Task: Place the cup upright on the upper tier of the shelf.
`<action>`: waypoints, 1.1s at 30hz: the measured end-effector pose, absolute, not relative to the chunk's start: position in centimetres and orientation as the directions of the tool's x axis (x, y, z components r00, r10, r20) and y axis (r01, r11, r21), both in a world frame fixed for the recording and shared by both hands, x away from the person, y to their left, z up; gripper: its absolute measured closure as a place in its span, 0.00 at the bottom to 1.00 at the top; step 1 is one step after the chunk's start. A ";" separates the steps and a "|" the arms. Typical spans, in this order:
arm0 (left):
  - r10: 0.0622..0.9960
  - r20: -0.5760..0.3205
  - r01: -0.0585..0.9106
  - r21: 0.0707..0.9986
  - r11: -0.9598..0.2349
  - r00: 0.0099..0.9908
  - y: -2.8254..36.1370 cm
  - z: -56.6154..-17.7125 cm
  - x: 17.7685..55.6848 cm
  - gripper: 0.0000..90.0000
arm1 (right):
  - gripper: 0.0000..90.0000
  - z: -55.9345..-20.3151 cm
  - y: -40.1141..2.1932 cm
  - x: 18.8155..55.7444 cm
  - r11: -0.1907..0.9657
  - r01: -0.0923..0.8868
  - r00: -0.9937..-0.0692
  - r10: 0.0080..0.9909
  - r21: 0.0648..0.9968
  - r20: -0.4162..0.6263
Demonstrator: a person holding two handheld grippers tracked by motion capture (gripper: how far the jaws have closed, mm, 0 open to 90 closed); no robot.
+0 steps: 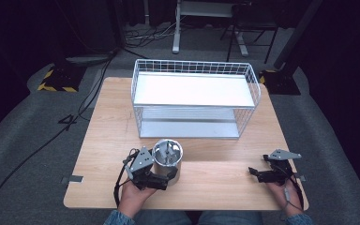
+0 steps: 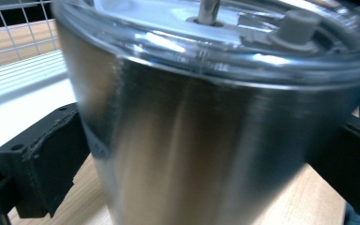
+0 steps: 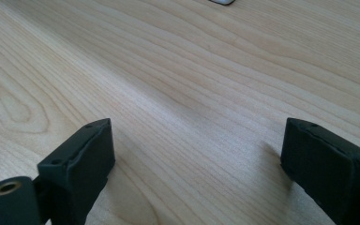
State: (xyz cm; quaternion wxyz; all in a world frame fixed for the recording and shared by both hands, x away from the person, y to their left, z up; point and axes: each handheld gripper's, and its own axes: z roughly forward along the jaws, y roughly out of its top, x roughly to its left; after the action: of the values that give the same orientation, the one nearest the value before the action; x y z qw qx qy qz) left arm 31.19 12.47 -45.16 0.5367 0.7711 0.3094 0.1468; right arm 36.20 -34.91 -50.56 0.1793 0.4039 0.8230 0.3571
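Near the table's [image 1: 103, 140] front edge, the left gripper [image 1: 161, 180] is straddling the steel canister [image 1: 168, 160] with its 2 jaws just beside its smooth wall, risking slipping or tipping, while the right gripper [image 1: 258, 174] is resting spread and empty.
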 end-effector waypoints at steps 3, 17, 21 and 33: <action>0.637 -0.102 0.318 0.919 -0.234 0.764 12.1 -45.3 31.5 0.00 | 0.12 -50.5 -34.9 36.2 0.419 0.537 -0.609 0.793 0.732 -0.007; 0.627 -0.088 0.294 0.927 -0.233 0.774 11.8 -45.7 31.8 0.03 | 0.17 -50.5 -34.9 36.0 0.423 0.524 -0.614 0.789 0.740 -0.016; 0.621 -0.084 0.290 0.927 -0.239 0.780 11.9 -45.6 31.9 0.03 | 0.17 -50.5 -34.9 36.0 0.422 0.526 -0.614 0.789 0.739 -0.013; 0.609 -0.110 0.317 0.916 -0.244 0.786 12.0 -45.2 32.1 0.04 | 0.17 -50.5 -34.9 36.1 0.419 0.528 -0.612 0.791 0.739 -0.012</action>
State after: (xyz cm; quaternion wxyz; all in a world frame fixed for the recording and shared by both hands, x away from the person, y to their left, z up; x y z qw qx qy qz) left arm 32.14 11.97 -45.17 0.5378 0.7770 0.2978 0.1356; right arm 36.07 -34.90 -50.51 0.1828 0.4009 0.8223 0.3603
